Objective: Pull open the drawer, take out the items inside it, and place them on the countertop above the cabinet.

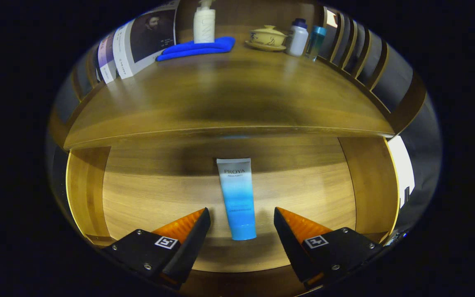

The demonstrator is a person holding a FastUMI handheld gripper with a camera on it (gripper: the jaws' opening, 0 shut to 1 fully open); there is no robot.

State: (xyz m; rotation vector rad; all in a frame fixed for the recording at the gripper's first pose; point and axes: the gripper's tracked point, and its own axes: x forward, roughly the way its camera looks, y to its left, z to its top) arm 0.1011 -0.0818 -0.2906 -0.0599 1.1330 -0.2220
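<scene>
Gripper: jaws spread wide apart, gripping nothing, positioned over the open drawer.

Tube: lies flat on the wooden drawer floor, lengthwise along the line of the fingers, centred in the gap between them. The cap end sits level with the fingertips; the flat crimped end points away, beyond the tips toward the back of the drawer. Clear space shows on either side between the tube and each finger; neither finger touches it. Appearance: soft squeeze tube, pale grey-white at the crimped end, grading through light blue to a solid bright blue at the cap end, with printed lettering near the crimp and again lower down.

Countertop: wooden surface above and beyond the drawer. At its far edge, well beyond the fingers, stand:
- a folded blue cloth with a white pump bottle on it
- a lidded yellow bowl on a saucer
- a white bottle with a dark cap
- a teal bottle
- upright books, off toward the left finger's side
</scene>
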